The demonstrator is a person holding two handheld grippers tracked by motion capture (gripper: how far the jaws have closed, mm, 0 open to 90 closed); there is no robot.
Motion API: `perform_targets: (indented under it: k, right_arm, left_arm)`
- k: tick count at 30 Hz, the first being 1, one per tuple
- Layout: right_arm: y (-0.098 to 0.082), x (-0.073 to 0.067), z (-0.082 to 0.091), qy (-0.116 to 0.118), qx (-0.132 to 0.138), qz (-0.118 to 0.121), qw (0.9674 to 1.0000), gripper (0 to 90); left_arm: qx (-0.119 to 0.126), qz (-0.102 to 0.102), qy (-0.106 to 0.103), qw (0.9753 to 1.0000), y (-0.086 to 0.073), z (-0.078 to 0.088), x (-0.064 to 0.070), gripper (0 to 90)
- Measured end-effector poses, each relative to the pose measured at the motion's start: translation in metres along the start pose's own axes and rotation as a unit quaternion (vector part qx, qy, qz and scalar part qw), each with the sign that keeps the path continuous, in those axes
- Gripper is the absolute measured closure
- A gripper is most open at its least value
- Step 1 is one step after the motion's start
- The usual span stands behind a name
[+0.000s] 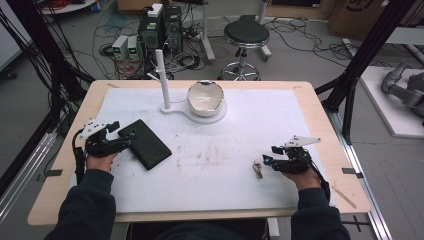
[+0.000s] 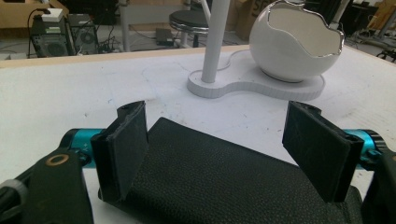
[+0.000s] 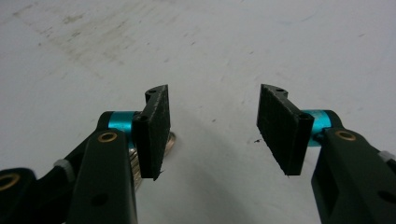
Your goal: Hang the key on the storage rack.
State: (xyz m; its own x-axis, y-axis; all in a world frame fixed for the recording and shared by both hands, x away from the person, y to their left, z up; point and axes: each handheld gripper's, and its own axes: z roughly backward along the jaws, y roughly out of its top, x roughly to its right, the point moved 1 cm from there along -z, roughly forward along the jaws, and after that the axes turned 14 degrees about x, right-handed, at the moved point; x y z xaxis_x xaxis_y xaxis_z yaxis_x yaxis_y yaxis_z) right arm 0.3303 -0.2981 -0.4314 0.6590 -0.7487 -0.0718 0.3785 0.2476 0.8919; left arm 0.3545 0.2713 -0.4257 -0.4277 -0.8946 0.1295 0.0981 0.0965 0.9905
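Note:
A black leather wallet (image 1: 146,143) lies flat on the white mat (image 1: 225,130) at the left. My left gripper (image 1: 122,136) is open at the wallet's near-left end. In the left gripper view the jaws stand wide apart on either side of the wallet (image 2: 210,182), and the left gripper (image 2: 224,149) holds nothing. My right gripper (image 1: 270,155) is open low over the mat at the right, just right of a small metal key (image 1: 257,170). In the right gripper view the right gripper (image 3: 212,130) has bare mat between its jaws, and the metal key (image 3: 172,140) peeks out behind the left jaw.
A white stand with an upright pole (image 1: 162,77) and a white egg-shaped bowl (image 1: 205,97) sits at the back middle of the mat; the bowl (image 2: 294,44) is ahead of the left gripper. The wooden table edge (image 1: 320,115) frames the mat. A stool (image 1: 245,35) stands beyond.

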Motion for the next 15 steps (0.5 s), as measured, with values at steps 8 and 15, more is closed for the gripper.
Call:
perform_targets:
  k: [8, 15]
  right_arm:
    - [-0.009, -0.007, -0.023, 0.076, -0.077, -0.007, 0.9941, 42.1]
    - [-0.009, -0.015, -0.024, 0.075, -0.088, 0.009, 0.9933, 56.2]
  left_arm:
    - [-0.007, 0.000, 0.004, 1.0000, -0.001, -0.001, -0.001, 23.5]
    - [-0.010, 0.000, 0.005, 0.9999, -0.001, 0.000, 0.000, 24.1]
